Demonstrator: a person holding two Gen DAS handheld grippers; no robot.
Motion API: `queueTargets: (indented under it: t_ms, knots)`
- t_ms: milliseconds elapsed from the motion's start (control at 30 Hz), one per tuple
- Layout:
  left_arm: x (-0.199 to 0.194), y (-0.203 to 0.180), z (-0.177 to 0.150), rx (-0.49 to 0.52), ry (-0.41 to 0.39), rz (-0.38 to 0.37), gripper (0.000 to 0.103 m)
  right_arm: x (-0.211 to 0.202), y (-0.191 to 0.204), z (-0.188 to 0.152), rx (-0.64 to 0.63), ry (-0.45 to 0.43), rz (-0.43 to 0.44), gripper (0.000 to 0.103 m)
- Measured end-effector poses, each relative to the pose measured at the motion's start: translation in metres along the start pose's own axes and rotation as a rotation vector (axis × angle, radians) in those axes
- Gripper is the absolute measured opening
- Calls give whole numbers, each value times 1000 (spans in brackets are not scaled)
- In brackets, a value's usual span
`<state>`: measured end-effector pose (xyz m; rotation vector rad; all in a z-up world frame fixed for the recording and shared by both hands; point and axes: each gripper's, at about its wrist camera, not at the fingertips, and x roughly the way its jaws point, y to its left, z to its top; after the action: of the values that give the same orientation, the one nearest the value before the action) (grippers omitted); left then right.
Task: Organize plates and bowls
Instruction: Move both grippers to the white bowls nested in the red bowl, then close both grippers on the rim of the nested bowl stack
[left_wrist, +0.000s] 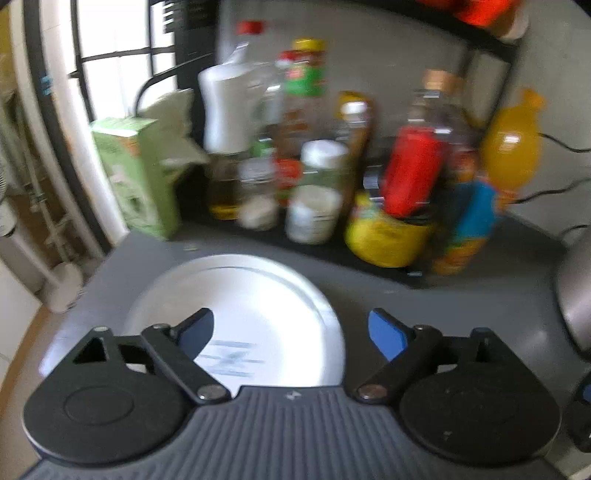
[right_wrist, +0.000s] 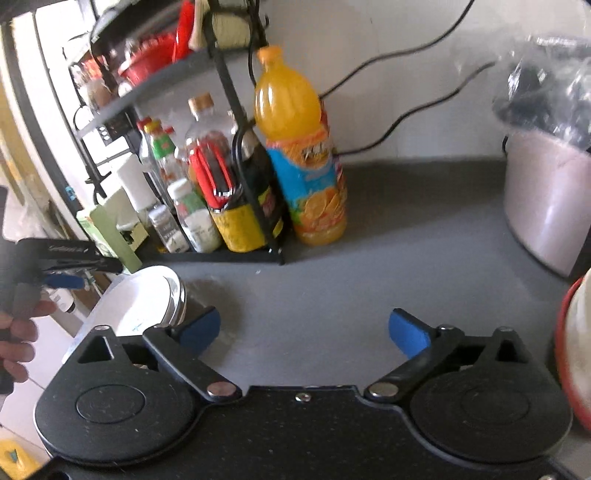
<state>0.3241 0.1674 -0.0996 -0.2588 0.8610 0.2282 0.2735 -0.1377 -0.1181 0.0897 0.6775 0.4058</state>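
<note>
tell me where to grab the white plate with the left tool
Take the white plate by its raised near rim, coming in low from the counter-edge side where the open left tool already hovers. It lies flat, so only the thin rim fits between the fingers.

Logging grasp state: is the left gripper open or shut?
Open: the left gripper has its blue fingers spread wide above the white plate, holding nothing.

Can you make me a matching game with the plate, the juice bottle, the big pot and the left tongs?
Things:
1. white plate
2. orange juice bottle
3. pink pot
4. left tongs

Places or states:
A. far right on the counter
B. open, above the plate
C. flat at the counter's left edge
D. upright beside the black rack

Pairs: 1-C, 2-D, 3-A, 4-B
</note>
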Motion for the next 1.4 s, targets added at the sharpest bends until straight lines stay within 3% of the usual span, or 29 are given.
queueTargets:
  t_ms: [500, 733, 1133, 1400]
  knots:
    - [-26, -144, -22, -6, -53, -251, 103, -59, -93, 9, 17, -56, -35, 103]
    - [-21, -199, -38, 3, 1, -335, 103, -74, -139, 4, 57, -64, -73, 103]
    - [-16, -282, -69, 64, 61, -334, 103, -94, -196, 3, 72, -49, -137, 103]
    - [-9, -320, -85, 100, 101, -312, 100, -100, -236, -8, 163, -30, -190, 103]
